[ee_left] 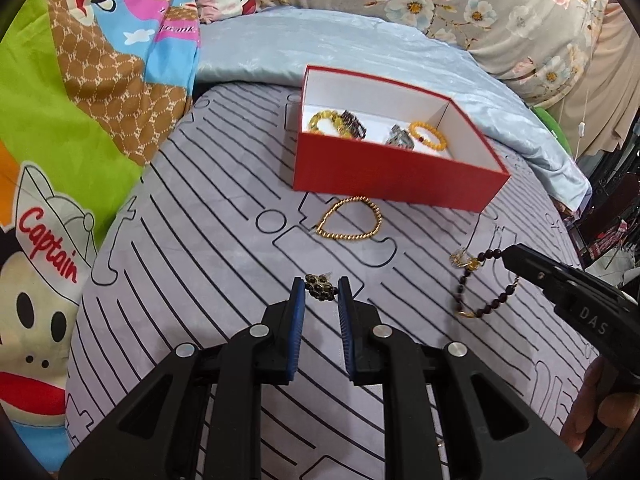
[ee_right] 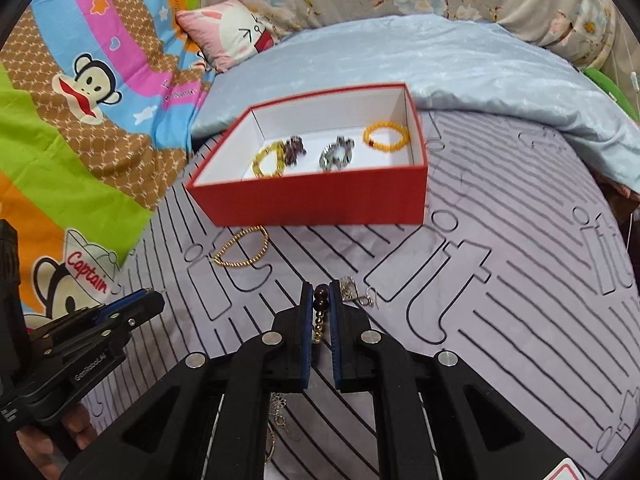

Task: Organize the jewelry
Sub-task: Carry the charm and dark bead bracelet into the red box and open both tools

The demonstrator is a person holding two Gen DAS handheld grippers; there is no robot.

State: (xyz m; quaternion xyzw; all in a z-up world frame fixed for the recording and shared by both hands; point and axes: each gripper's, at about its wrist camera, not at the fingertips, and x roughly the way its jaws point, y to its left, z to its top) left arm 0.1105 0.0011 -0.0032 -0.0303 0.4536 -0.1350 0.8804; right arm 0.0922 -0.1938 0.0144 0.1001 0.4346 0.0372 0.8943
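Two grippers are seen over a grey bedsheet (ee_left: 192, 240) printed with black lines. The left gripper (ee_left: 322, 286) has blue ribbed pads, set apart with a small cluster brooch (ee_left: 319, 287) of dark round stones between the tips; whether the pads touch it cannot be told. The right gripper (ee_right: 321, 294) is nearly closed, and the dark bead bracelet (ee_left: 486, 280) is pinched between its pads, with round maroon beads and small gold beads strung in a line along the fingers. In the left view the rest of that bracelet is seen as a loose loop hanging from the tip down to the sheet, with gold charms on it. A silver filigree earring (ee_right: 352, 290) lies just beside the right tip.

A twisted gold bangle (ee_left: 350, 220), teardrop in outline, lies flat just in front of the red box (ee_left: 396, 178), its long axis running left to right. The box is rectangular card, open-topped and white inside, and holds an amber bead bracelet (ee_right: 386, 136), a yellow bracelet (ee_right: 268, 160), a dark beaded piece (ee_right: 294, 150) and a silver piece (ee_right: 338, 154). A pale blue quilt (ee_right: 460, 64) lies behind the box.
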